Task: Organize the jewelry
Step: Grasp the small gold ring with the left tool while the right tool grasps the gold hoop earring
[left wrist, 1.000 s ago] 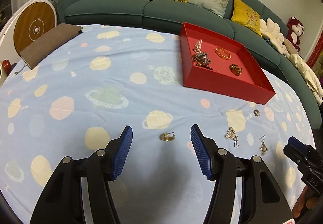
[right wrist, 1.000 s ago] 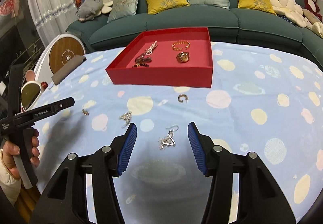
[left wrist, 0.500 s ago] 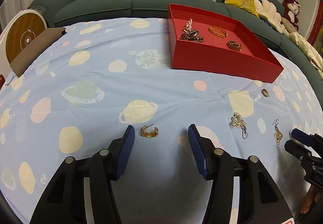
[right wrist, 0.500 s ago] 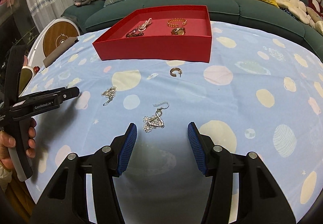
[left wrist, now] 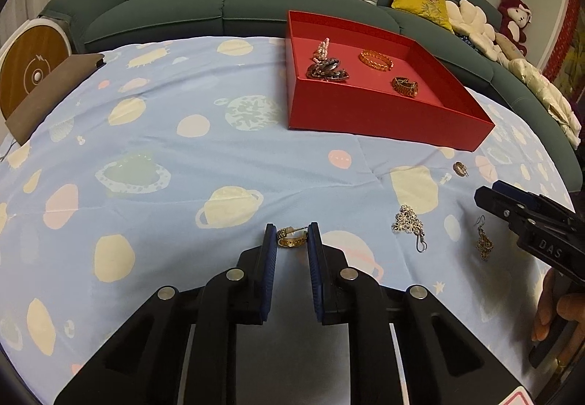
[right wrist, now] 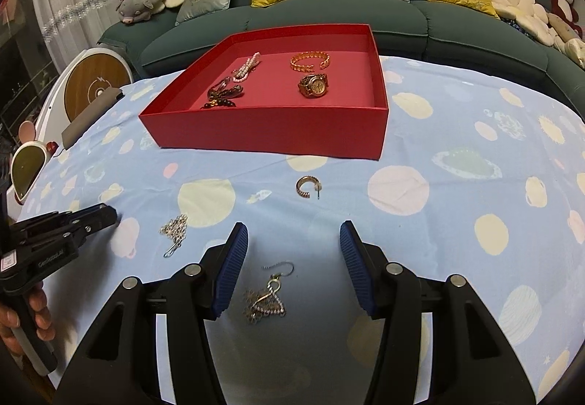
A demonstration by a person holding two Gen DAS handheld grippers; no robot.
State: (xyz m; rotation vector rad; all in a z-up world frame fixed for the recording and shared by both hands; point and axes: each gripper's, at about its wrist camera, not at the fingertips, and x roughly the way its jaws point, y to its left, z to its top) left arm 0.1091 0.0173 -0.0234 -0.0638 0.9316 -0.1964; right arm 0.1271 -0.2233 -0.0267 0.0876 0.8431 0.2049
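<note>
Closing in since a moment ago, the left gripper (left wrist: 291, 237) pinches, seemingly touching, a gold hoop earring (left wrist: 290, 238) on the cloth. Right gripper (right wrist: 290, 258) hangs apart over a silver dangly earring (right wrist: 266, 299); beyond sits the red tray (right wrist: 270, 129).

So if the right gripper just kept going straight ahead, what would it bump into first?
Probably the gold hoop earring on the tablecloth, slightly left of the right gripper's line. Beyond it stands the red tray's near wall. The dangly earring already lies between its open fingers. Depth is hard to judge.
</note>
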